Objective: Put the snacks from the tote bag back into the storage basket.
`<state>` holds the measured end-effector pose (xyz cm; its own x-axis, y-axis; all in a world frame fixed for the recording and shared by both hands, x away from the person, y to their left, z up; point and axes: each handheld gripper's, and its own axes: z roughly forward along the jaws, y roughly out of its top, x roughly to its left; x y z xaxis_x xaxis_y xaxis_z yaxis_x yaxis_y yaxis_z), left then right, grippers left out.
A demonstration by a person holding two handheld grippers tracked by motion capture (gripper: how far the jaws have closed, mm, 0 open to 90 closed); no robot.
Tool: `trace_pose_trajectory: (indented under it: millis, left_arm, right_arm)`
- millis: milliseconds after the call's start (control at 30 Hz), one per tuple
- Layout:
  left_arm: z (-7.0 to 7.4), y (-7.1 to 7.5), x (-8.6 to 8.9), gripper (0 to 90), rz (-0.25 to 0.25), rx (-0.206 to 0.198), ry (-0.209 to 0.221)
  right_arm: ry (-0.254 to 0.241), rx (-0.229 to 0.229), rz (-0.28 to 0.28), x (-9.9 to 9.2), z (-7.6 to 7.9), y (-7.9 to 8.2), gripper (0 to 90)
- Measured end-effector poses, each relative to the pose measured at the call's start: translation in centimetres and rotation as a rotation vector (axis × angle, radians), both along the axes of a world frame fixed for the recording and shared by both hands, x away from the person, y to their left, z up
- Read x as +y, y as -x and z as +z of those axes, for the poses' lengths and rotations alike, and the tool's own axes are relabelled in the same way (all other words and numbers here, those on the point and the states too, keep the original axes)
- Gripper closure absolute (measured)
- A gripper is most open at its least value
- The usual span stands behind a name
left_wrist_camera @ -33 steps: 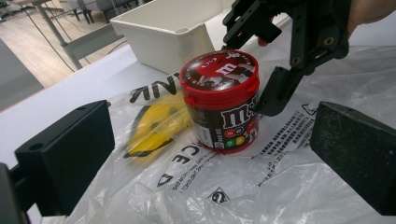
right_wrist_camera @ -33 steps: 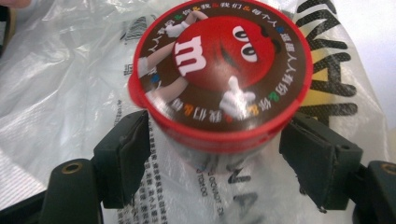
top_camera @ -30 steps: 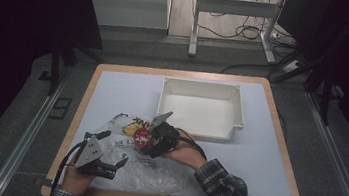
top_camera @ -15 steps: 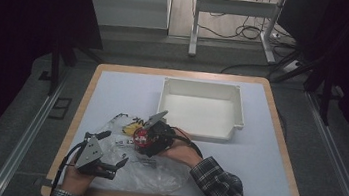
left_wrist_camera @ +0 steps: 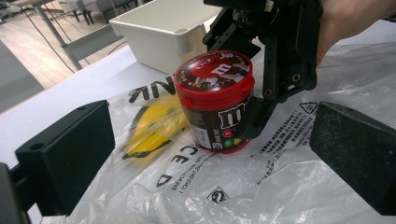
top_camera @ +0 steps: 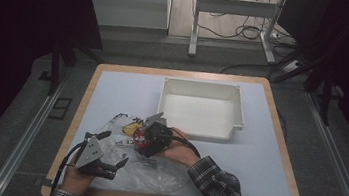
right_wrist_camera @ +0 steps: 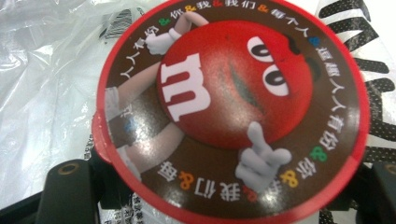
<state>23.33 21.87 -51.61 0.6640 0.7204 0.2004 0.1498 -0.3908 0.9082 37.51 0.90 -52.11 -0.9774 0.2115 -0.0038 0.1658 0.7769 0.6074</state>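
Your left gripper [top_camera: 113,165] rests near the table's front-left edge with its jaws spread wide and nothing between them, above the crumpled clear plastic bag [left_wrist_camera: 196,186] printed with black lettering and a yellow patch. Just to its right, your right gripper [left_wrist_camera: 254,116] is clamped on the sides of the candy tub [left_wrist_camera: 215,100], a short round brown container with a red rim and a glossy lid showing a red cartoon candy marked with a white "m". The tub stands upright on the bag, with the white bin [top_camera: 236,93] beyond it.
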Motion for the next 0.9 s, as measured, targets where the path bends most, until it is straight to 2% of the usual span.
trace_pose_trajectory:
  millis: [433,900]
  left_arm:
    - [0.0,0.0,0.0,0.0,0.000,0.000,-0.002]
    - [0.0,0.0,0.0,0.0,-0.001,0.000,-0.008]
  right_arm:
    - [0.014,-0.022,-0.003,-0.1,0.3,0.3,25.6]
    - [0.002,-0.017,0.035,-0.4,2.0,1.0,25.6]
